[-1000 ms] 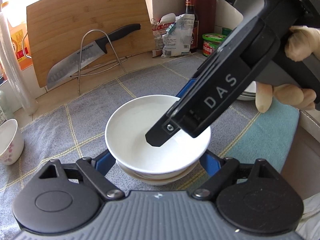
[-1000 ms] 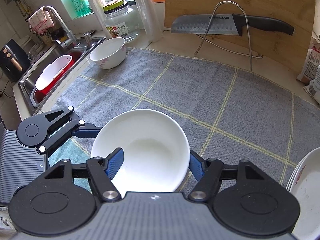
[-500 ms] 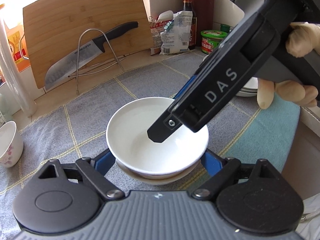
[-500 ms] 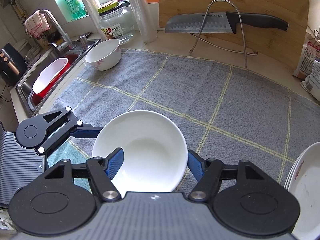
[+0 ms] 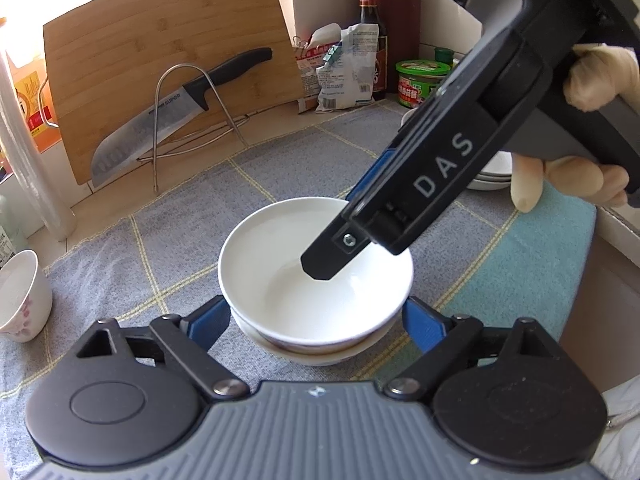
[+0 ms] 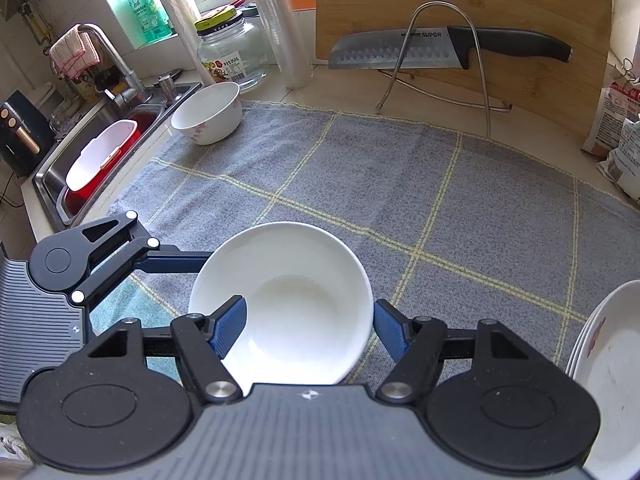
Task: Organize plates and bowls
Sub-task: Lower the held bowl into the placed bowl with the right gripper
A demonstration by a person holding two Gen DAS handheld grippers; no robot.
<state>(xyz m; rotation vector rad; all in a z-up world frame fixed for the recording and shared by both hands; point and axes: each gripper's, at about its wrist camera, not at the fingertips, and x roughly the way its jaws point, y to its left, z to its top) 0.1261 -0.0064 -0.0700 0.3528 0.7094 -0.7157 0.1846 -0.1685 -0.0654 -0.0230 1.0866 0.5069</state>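
A white bowl (image 5: pixel 280 280) sits nested on another white bowl (image 5: pixel 304 354) on the grey checked cloth (image 5: pixel 180 248). My left gripper (image 5: pixel 316 320) is open, its blue fingers on either side of the stack. My right gripper (image 6: pixel 308 328) is open around the top bowl (image 6: pixel 296 300), one finger inside the bowl, one outside its rim; its black body (image 5: pixel 420 184) reaches into the bowl in the left wrist view. A floral bowl (image 6: pixel 208 114) stands at the cloth's far left corner. A stack of white plates (image 6: pixel 608 380) lies at the right.
A knife (image 6: pixel 440 48) rests on a wire stand before a bamboo board (image 6: pixel 520 0). A sink (image 6: pixel 96 160) with a red tub lies left. A glass jar (image 6: pixel 232 52), bottles, food bags (image 5: pixel 344 68) and a green-lidded jar (image 5: pixel 420 84) line the back.
Both views have shifted slightly: the bowl stack and the grippers stay together while the background slides. The grip on the bowl looks unchanged.
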